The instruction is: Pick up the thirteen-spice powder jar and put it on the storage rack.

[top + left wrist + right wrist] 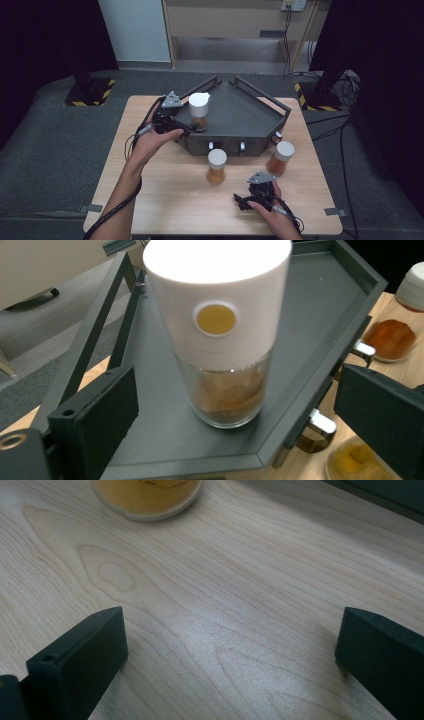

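A glass spice jar [199, 111] with a tall white cap and brown powder stands upright at the left end of a dark grey tray [242, 114]. My left gripper [185, 127] is at the tray's left edge. In the left gripper view its jaws are spread wide on either side of the jar [225, 340], not touching it, so the left gripper [240, 407] is open. My right gripper [244, 200] rests low near the table's front edge. It is open over bare wood [230, 645], with the base of a yellow-powder jar [146, 495] just ahead.
On the table in front of the tray stand a yellow-powder jar [217, 166] and an orange-red-powder jar [280, 158], both white-capped. The tray [320, 305] has raised bar rails and metal clips along its front. The wooden table [165, 200] has free room at the front left.
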Motion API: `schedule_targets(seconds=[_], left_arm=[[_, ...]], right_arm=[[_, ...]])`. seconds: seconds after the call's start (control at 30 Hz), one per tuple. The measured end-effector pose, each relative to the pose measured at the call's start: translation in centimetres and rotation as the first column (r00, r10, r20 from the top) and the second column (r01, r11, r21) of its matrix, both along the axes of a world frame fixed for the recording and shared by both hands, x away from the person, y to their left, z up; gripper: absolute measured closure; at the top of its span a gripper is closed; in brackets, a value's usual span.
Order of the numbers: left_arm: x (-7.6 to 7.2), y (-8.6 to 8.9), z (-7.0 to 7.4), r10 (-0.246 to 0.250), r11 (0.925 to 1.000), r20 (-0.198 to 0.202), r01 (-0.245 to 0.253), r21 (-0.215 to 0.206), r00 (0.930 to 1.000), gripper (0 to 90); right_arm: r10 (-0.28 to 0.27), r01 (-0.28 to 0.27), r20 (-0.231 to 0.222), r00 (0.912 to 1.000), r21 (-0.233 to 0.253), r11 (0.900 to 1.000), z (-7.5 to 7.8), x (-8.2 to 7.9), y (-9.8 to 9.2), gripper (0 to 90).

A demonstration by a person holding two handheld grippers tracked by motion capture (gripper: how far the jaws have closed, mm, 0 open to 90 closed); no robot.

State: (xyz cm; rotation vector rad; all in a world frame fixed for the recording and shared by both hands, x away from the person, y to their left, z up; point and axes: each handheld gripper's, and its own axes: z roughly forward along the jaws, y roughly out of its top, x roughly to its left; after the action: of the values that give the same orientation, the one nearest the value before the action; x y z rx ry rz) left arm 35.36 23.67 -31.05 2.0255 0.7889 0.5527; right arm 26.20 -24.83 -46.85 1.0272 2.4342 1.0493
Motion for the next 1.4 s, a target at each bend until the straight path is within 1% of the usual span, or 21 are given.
schedule_targets(seconds=[0.2, 0.47, 0.53, 0.67, 0.8, 0.97, 1.17, 1.4], left_arm=[[-1.0, 0.1, -0.4, 0.003, 1.0, 0.0, -0.003, 0.004, 1.0, 2.4], [-2.4, 0.4, -1.3, 0.005, 1.0, 0.003, -0.005, -0.003, 1.0, 2.3], [-2.7, 0.6, -1.5, 0.006, 1.0, 0.0, -0.006, -0.002, 1.0, 2.3], [-3.3, 1.0, -2.2, 0.015, 0.9997, -0.008, -0.015, -0.018, 0.9999, 2.3], [-4.0, 1.3, -2.6, 0.015, 0.9999, -0.011, -0.015, -0.007, 0.9998, 2.3], [-4.7, 1.8, -3.3, 0.026, 0.9994, -0.018, -0.026, -0.021, 0.9995, 2.3], [-5.4, 1.7, -4.0, 0.033, 0.9993, -0.026, -0.034, -0.015, 0.9991, 2.1], [-6.3, 1.5, -4.8, 0.03, 0.9995, -0.029, -0.03, -0.004, 0.9991, 2.0]], right_arm=[[-0.001, 0.001, -0.001, 1.0, 0.001, 1.0, 0.0, 0.0, 0.0, 0.4], [0.0, 0.0, 0.001, 1.0, 0.0, 1.0, 0.0, 0.0, 0.0, 0.4], [0.0, 0.0, 0.001, 1.0, 0.0, 1.0, 0.0, 0.0, 0.0, 0.4], [0.0, 0.0, 0.001, 1.0, -0.001, 1.0, 0.0, 0.0, 0.0, 0.4], [0.001, -0.001, 0.001, 1.0, -0.001, 1.0, 0.0, 0.0, 0.0, 0.4], [0.0, 0.0, 0.001, 1.0, -0.001, 1.0, 0.0, 0.0, 0.0, 0.4], [0.0, 0.0, 0.001, 1.0, -0.001, 1.0, 0.0, 0.0, 0.0, 0.4], [0.001, -0.001, 0.001, 1.0, -0.001, 1.0, 0.0, 0.0, 0.0, 0.4]])
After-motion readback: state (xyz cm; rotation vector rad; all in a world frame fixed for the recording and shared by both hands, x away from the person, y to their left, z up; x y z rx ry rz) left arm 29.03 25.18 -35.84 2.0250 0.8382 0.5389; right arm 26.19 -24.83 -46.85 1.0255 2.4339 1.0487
